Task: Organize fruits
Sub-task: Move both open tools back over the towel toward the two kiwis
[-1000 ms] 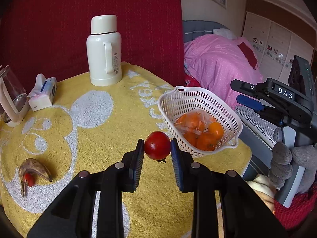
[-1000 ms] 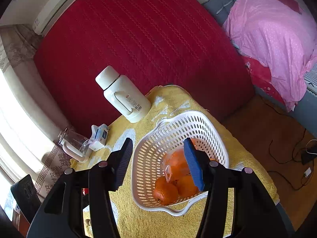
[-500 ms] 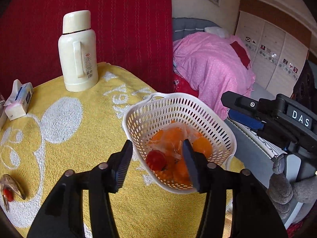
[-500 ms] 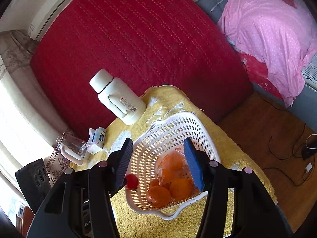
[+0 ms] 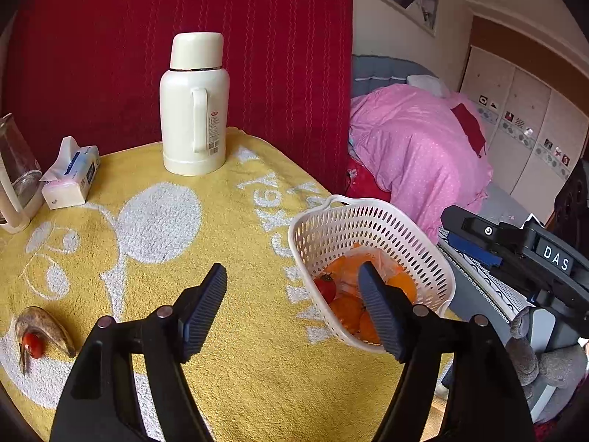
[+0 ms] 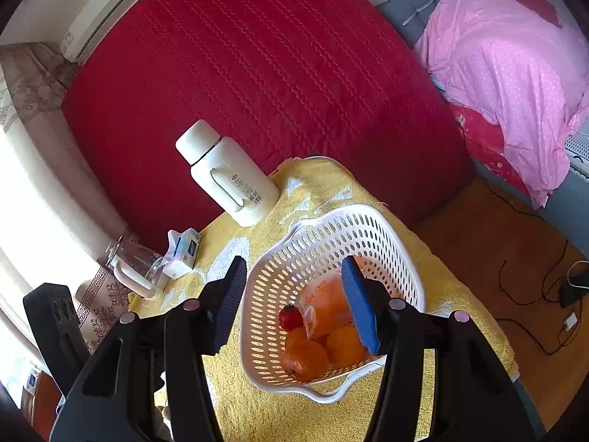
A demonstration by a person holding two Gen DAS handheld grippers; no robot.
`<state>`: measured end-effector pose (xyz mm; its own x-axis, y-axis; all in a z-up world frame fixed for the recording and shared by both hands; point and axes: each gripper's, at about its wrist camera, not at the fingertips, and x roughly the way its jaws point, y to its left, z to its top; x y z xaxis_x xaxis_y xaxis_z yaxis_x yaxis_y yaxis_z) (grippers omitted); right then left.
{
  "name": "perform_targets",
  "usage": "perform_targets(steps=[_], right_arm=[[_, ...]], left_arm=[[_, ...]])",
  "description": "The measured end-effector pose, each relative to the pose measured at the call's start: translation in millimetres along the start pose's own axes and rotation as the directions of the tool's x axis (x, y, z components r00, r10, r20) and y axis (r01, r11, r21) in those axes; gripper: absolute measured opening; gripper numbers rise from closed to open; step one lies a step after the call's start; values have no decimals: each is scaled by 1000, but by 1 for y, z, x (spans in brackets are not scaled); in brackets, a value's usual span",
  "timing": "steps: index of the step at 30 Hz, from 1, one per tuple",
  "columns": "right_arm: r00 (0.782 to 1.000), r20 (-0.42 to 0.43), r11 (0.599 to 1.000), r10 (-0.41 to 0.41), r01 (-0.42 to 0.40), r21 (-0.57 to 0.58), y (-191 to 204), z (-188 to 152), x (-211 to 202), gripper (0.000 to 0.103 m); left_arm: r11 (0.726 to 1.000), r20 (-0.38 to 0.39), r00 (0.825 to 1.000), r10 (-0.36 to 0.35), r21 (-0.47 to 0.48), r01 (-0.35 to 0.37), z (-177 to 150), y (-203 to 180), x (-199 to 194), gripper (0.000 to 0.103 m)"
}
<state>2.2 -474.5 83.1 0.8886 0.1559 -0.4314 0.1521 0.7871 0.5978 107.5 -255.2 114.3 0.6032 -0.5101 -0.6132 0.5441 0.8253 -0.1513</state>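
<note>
A white perforated basket (image 5: 368, 221) (image 6: 324, 232) stands at the right edge of the yellow towel-covered table (image 5: 228, 228). In it lie several oranges (image 6: 305, 359) (image 5: 346, 309), a clear bag, and a red tomato (image 5: 325, 287) (image 6: 290, 316). My left gripper (image 5: 292, 305) is open and empty, above the table just left of the basket. My right gripper (image 6: 294, 302) is open and empty, hovering over the basket. A small red tomato (image 5: 32, 344) rests on a browned banana (image 5: 40, 328) at the table's front left.
A white thermos (image 5: 193, 107) (image 6: 228, 180) stands at the back of the table. A tissue pack (image 5: 70, 176) (image 6: 182, 252) and a glass jug (image 5: 16, 173) (image 6: 134, 269) sit at the left. A bed with pink bedding (image 5: 416, 147) lies beyond the right edge.
My left gripper opened over the basket and dropped the red tomato in among the oranges. It then drew back to the left of the basket. The right gripper stayed open above the basket.
</note>
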Motion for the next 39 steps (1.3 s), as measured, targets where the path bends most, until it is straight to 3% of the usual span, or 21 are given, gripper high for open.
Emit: perform_targets(steps=[2, 9, 16, 19, 31, 39], right_arm=[[1000, -1, 1000, 6, -6, -5, 2, -1, 0, 56], [1000, -1, 1000, 22, -22, -22, 10, -2, -3, 56], [999, -15, 997, 49, -50, -59, 24, -8, -2, 56], [998, -22, 995, 65, -66, -81, 33, -13, -2, 60], [989, -94, 975, 113, -128, -179, 72, -40, 8, 60], [978, -168, 961, 123, -160, -227, 92, -64, 23, 60]], left_arm=[[1000, 6, 1000, 13, -3, -13, 2, 4, -5, 83], [997, 55, 996, 76, -29, -74, 7, 24, -28, 89], [990, 113, 984, 138, -57, -132, 6, 55, -66, 92], [982, 133, 976, 175, -92, -164, 4, 76, -84, 93], [904, 102, 926, 363, -281, -323, -25, 174, -135, 93], [852, 15, 909, 418, -353, -386, -51, 222, -127, 93]])
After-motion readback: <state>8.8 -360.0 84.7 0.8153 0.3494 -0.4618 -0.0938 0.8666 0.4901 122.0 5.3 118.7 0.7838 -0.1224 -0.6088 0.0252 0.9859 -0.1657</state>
